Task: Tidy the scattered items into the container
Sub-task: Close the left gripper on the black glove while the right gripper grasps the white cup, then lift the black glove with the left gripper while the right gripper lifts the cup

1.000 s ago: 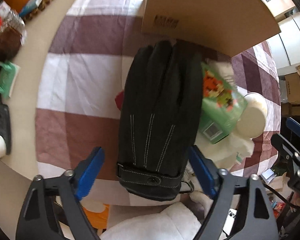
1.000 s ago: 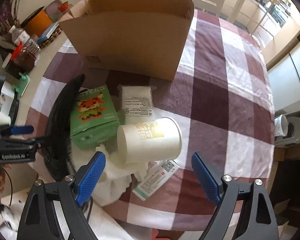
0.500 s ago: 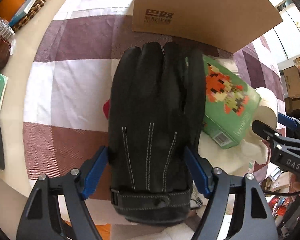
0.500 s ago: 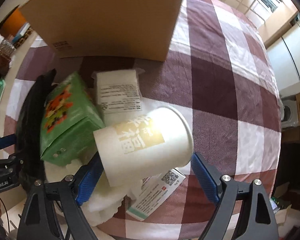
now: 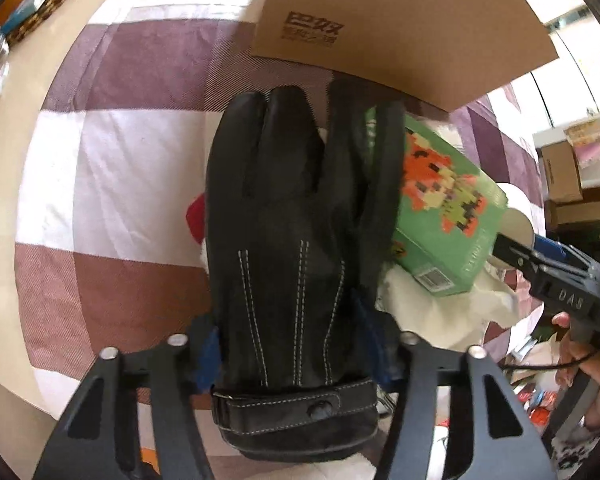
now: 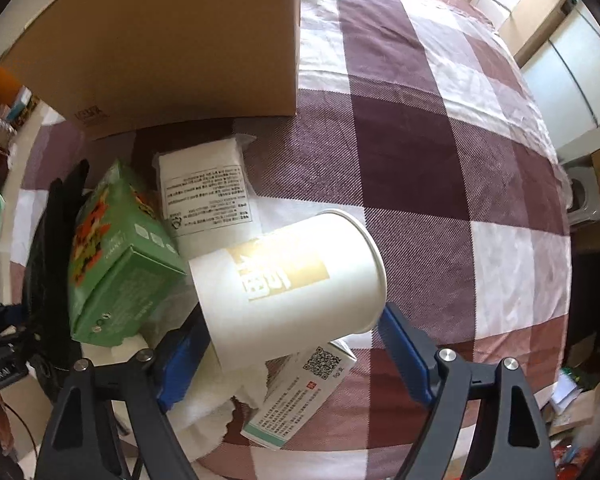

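Observation:
A black leather glove (image 5: 288,248) lies on the checked cloth, fingers pointing at the cardboard box (image 5: 400,20). My left gripper (image 5: 292,344) is shut on the glove near its cuff. A white paper cup (image 6: 288,276) lies on its side between the blue pads of my right gripper (image 6: 288,352); the pads touch or nearly touch both sides of the cup. A green toy box (image 6: 116,256), a white tissue pack (image 6: 204,196) and a white-teal carton (image 6: 300,392) lie beside the cup. The right gripper also shows in the left wrist view (image 5: 548,268).
The cardboard box (image 6: 172,36) stands at the back of the table. White crumpled cloth (image 5: 440,312) lies under the green box. A red item (image 5: 196,216) peeks from under the glove. Jars and clutter (image 5: 24,4) sit at the far left edge.
My left jaws closed from wide open onto the glove. My right gripper moved forward until the cup lies between its pads, and its jaws narrowed.

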`<state>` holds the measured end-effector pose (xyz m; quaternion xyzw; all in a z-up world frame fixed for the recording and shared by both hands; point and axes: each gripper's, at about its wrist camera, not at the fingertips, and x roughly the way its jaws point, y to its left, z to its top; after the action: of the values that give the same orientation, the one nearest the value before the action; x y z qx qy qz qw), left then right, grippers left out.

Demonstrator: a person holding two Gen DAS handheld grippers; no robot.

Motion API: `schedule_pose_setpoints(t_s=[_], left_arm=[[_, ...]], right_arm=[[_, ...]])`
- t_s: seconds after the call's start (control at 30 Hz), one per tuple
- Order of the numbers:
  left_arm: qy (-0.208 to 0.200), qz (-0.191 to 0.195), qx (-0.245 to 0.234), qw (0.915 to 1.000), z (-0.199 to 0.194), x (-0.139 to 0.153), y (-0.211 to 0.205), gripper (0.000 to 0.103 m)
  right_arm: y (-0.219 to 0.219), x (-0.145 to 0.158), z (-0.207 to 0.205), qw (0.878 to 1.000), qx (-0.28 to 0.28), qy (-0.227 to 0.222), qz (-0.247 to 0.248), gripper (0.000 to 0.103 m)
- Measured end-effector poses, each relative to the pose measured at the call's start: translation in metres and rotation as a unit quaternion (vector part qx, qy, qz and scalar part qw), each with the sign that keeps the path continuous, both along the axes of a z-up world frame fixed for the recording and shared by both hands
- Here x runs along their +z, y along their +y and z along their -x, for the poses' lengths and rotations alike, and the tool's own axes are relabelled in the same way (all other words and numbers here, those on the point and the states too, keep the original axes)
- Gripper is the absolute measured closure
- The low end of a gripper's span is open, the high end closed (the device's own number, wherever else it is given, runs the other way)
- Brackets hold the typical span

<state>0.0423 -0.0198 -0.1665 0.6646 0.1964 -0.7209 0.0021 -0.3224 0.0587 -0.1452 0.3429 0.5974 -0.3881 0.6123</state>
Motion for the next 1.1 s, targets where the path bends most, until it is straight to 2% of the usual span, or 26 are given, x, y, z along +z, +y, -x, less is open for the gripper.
schedule_pose_setpoints(t_s=[0.23, 0.67, 0.73, 0.9, 0.97, 1.03, 1.1], left_arm=[[0.018, -0.018, 0.036, 0.999, -0.011, 0.024, -0.016, 0.071], [0.06, -0.009, 0.028, 0.9978, -0.01, 0.066, -0.018, 0.082], [0.055, -0.005, 0.018, 0.9983, -0.009, 0.062, -0.021, 0.082], [0.002, -0.006, 0.003, 1.0, -0.005, 0.025, -0.024, 0.082], [-0.008, -0.005, 0.001, 1.0, -0.004, 0.019, -0.027, 0.079], [-0.015, 0.005, 0.006, 0.9999, -0.005, 0.016, -0.03, 0.069], [-0.025, 0.033, 0.006, 0.9991, -0.003, 0.014, -0.032, 0.045]], right_arm=[[-0.007, 0.019, 0.012, 0.999, -0.017, -0.04, 0.004, 0.018], [-0.017, 0.075, 0.006, 0.996, -0.013, -0.083, 0.041, 0.018], [-0.017, 0.081, 0.005, 0.995, -0.013, -0.088, 0.046, 0.018], [-0.017, 0.086, 0.006, 0.994, -0.019, -0.092, 0.047, 0.018], [-0.018, 0.084, 0.007, 0.995, -0.022, -0.09, 0.044, 0.018], [-0.018, 0.082, 0.009, 0.995, -0.025, -0.089, 0.041, 0.018], [-0.017, 0.081, 0.011, 0.995, -0.026, -0.086, 0.038, 0.018]])
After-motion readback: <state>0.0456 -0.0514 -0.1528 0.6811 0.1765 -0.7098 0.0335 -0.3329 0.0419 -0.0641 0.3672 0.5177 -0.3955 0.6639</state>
